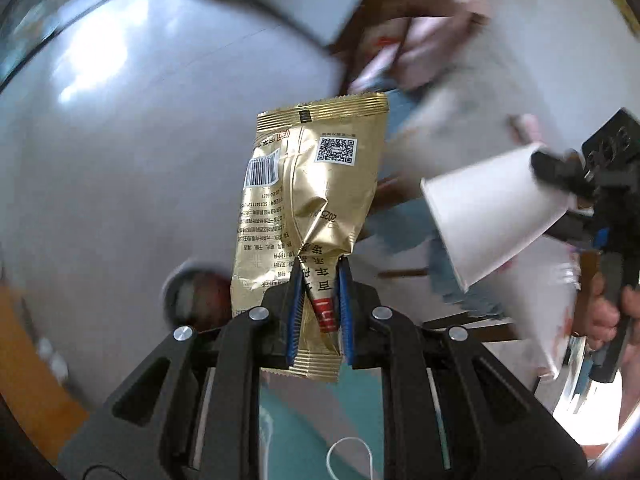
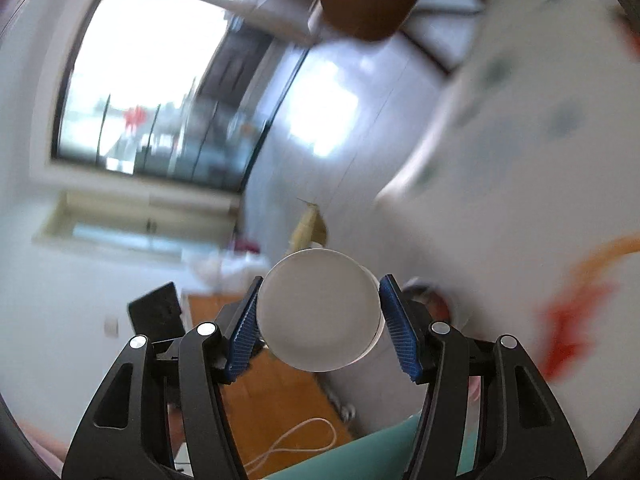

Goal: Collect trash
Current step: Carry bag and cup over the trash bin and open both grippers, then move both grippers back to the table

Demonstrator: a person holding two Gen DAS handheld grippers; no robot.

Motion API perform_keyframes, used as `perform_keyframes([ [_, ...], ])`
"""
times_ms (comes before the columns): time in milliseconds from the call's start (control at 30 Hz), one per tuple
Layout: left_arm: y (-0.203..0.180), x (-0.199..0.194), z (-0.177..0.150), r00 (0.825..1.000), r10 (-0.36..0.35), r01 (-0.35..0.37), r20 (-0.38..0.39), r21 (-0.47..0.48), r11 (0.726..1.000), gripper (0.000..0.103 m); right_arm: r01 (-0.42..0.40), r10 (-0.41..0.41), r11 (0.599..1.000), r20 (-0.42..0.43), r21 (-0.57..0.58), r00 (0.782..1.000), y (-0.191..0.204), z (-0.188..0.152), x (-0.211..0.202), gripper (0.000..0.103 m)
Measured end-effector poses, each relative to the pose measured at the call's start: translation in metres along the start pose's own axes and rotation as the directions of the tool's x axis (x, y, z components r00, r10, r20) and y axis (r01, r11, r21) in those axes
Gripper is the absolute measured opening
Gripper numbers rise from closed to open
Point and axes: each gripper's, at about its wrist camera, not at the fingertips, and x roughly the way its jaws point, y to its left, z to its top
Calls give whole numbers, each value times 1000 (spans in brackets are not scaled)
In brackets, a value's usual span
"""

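Holding in our left tool (image 1: 319,264): a gold foil snack wrapper (image 1: 316,184), pinched low down between the two blue pads (image 1: 292,312), which are nearly together on the crumpled foil.
Wrapper pose: it stands up beyond the fingertips, crimped top edge farthest from us, the barcode and QR code facing the left wrist camera, the print upside down.
Holding in our right tool (image 2: 319,280): a white paper cup (image 2: 320,312), clamped across its body with the jaws standing fairly wide and a blue pad (image 2: 242,328) pressed on each side.
Cup pose: in the right wrist view we see its flat round base facing the camera; in the left wrist view the cup (image 1: 488,216) lies tilted, open mouth pointing down and toward the wrapper.
Cup relative to the wrapper: to its right in the left wrist view, near but apart from it.
Right tool seen from the left: the black tool (image 1: 560,184) grips the cup's base end, with a hand (image 1: 608,312) on its handle below.
Wrapper seen from the right: a thin gold edge (image 2: 308,224) shows just beyond the cup.
Below the wrapper: pale glossy floor (image 1: 120,160), blurred; we cannot make out the round dark thing at its lower left.
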Motion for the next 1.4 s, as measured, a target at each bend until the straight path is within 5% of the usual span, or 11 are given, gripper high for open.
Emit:
perform_keyframes([
  [167,94,45,-69,995,17,-35,-94,-193,980,14,41,-42,999,-185,-4,982,2,-26,125,59],
  [500,213,234,-137,966,-65,-50,-251,-425,904,19,281,-251,960,-388,20,887,-130,-81,334,59],
  [567,228,274,-143,953,-52,-90,-299,-441,893,41,277,-237,960,-407,43,882,-158,-89,364,60],
  [633,241,312,-152,929,-50,-136,-367,-464,875,58,334,-277,941,-453,48,848,-186,-97,390,62],
  [700,253,332,-161,915,-44,-167,-400,-478,862,64,364,-296,930,-478,53,827,-203,-102,405,68],
  [833,251,316,-160,934,9,-186,-356,-465,865,77,361,-309,932,-435,41,846,-199,-93,389,75],
  [1067,237,217,-149,965,26,-152,-261,-474,867,81,308,-275,951,-405,18,872,-151,-72,331,79],
  [1233,197,137,-117,985,33,-108,-167,-464,879,82,151,-123,987,-371,46,920,-79,-65,258,80],
  [1400,126,53,-62,998,12,-32,-62,-339,940,87,19,-6,998,-195,60,981,-17,-52,149,80],
])
